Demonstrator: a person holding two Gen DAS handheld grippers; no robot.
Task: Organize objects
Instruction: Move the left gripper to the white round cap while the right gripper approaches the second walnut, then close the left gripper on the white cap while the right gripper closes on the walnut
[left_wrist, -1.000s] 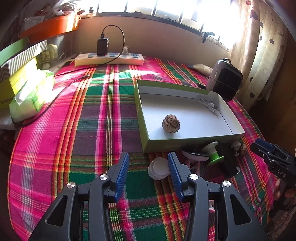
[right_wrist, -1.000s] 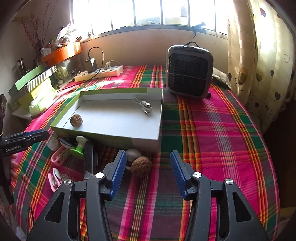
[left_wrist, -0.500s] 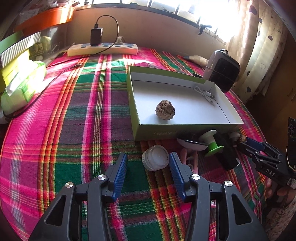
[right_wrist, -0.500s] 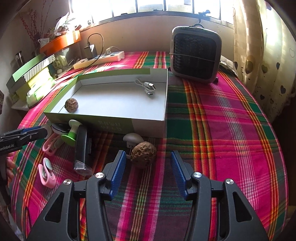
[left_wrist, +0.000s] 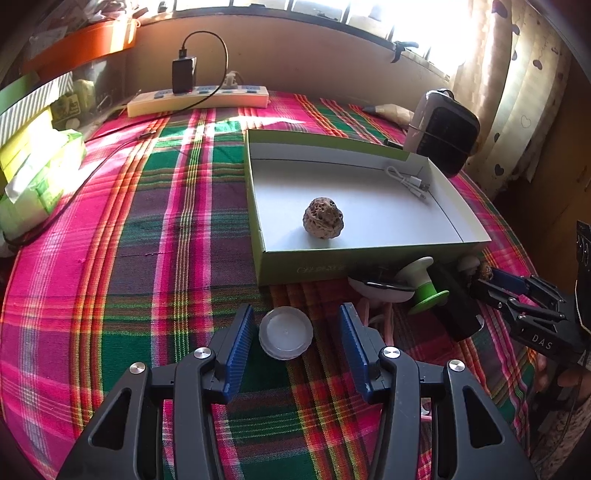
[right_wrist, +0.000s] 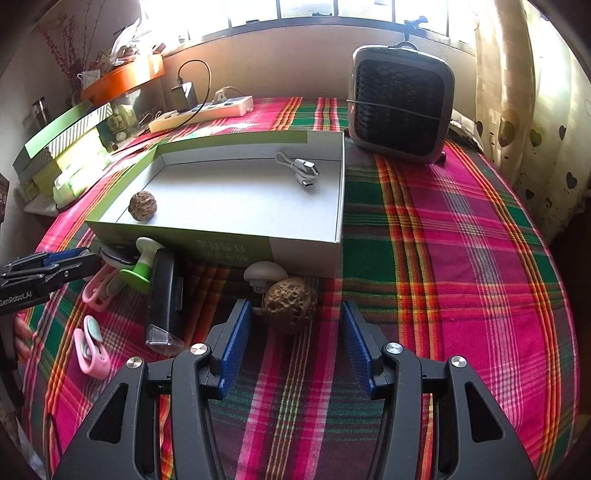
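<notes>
Pick phase. Left claw (left_wrist: 297, 332) has just been opening, straddles white cap (left_wrist: 285, 333) on the counter's near edge, pads clear. Right claw (right_wrist: 295, 325) half open around loose walnut (right_wrist: 290, 304), not gripping. Next: close on each, lift into green box (right_wrist: 303, 251).
</notes>
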